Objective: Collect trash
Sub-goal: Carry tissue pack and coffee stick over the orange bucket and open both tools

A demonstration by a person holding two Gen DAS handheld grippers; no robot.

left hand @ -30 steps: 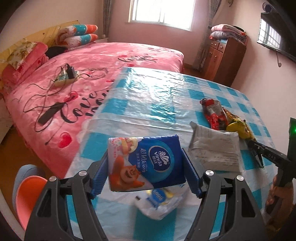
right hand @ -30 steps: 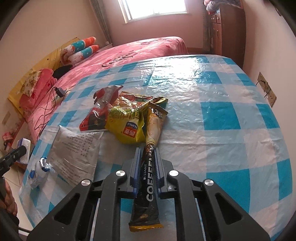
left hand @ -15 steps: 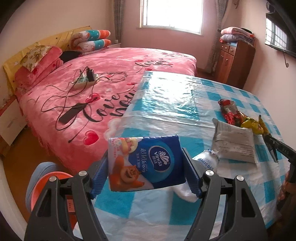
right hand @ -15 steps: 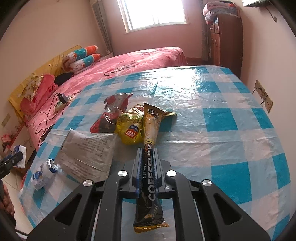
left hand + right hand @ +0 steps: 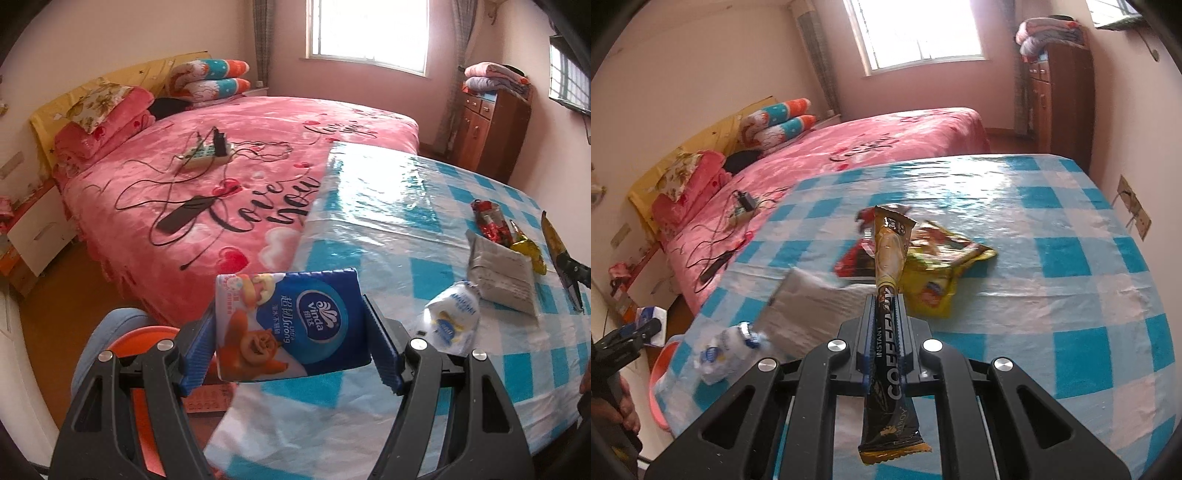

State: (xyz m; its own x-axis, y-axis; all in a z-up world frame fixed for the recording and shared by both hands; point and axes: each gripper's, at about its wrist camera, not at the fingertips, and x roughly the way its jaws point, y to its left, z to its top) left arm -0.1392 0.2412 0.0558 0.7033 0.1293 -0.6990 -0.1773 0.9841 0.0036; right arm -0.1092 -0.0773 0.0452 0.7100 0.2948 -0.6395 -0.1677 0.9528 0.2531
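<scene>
Left gripper (image 5: 291,345) grasps the tissue pack (image 5: 290,325); orange bin (image 5: 147,339) at its 8 o'clock. Right gripper (image 5: 885,332) clenched on the coffee sachet (image 5: 888,295) above the tabletop (image 5: 1071,295).

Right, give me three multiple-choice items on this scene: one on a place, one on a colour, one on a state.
1. Where is the orange bin?
A. on the table
B. on the floor beside the table
C. on the bed

2. What colour are the checks on the tablecloth?
A. blue and white
B. green and yellow
C. red and black

3. What is the right gripper doing?
A. standing open over the table
B. clamped on a coffee sachet
C. clamped on a bottle

Answers:
1 B, it sits low beyond the table edge, under the left gripper holding the tissue pack.
2 A, blue squares alternate with white.
3 B, the pads pinch the sachet flat.
</scene>
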